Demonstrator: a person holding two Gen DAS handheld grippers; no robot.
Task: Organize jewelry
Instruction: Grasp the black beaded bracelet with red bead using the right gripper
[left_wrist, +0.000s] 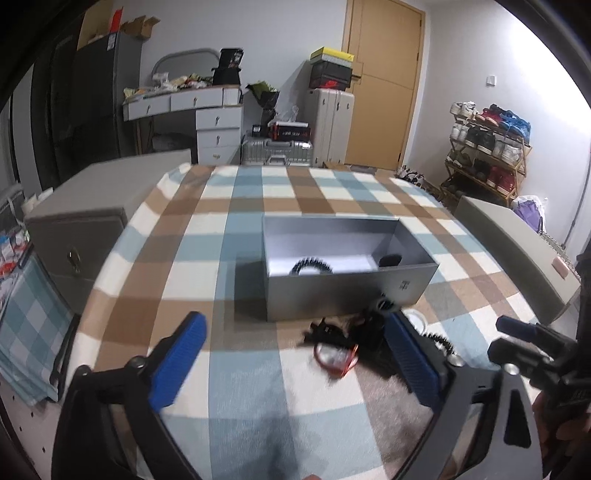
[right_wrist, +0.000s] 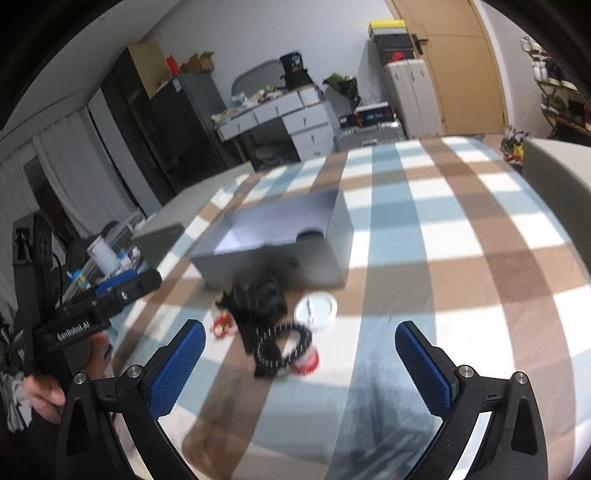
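The left hand-held gripper (left_wrist: 295, 362) hovers low over the checked cloth (left_wrist: 236, 229) on the desk, its blue fingers (left_wrist: 177, 365) wide apart and holding nothing. The right hand-held gripper (right_wrist: 300, 363) is level beside it, jaws likewise spread and empty. One grey open box (left_wrist: 343, 288) sits ahead on the cloth, with one dark beaded loop (left_wrist: 310, 265) and one black item (left_wrist: 389, 260) inside. Just in front of the box lies a blurred heap of jewelry (right_wrist: 264, 306): one black-and-white beaded bracelet (right_wrist: 284, 343), one white round piece (right_wrist: 316, 308), two red pieces (right_wrist: 221, 325); the black tangle cannot be counted
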